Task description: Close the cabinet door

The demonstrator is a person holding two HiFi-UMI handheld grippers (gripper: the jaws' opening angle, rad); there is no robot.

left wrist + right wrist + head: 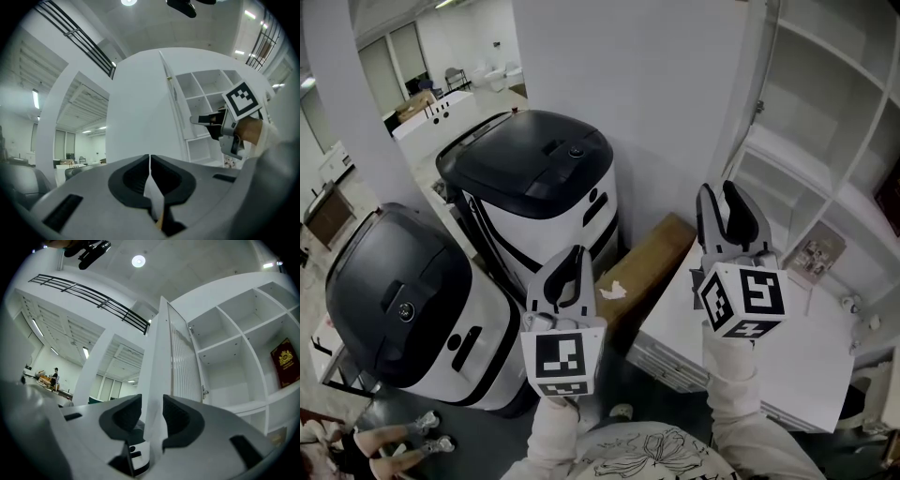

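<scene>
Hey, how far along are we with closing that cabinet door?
Nothing done yet: the cabinet door stands wide open, shelves exposed. In hand: the right tool, jaws apart, is lined up on the door's edge; the left tool is shut and empty. Remaining: swing the door closed.

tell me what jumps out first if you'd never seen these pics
The white cabinet door stands open, seen edge-on straight ahead of the right tool, whose jaws are apart, with mostly bare white shelves to its right. In the head view two bulky black-topped white machines fill the left, and the left tool, jaws together, is held up in front of them.
</scene>
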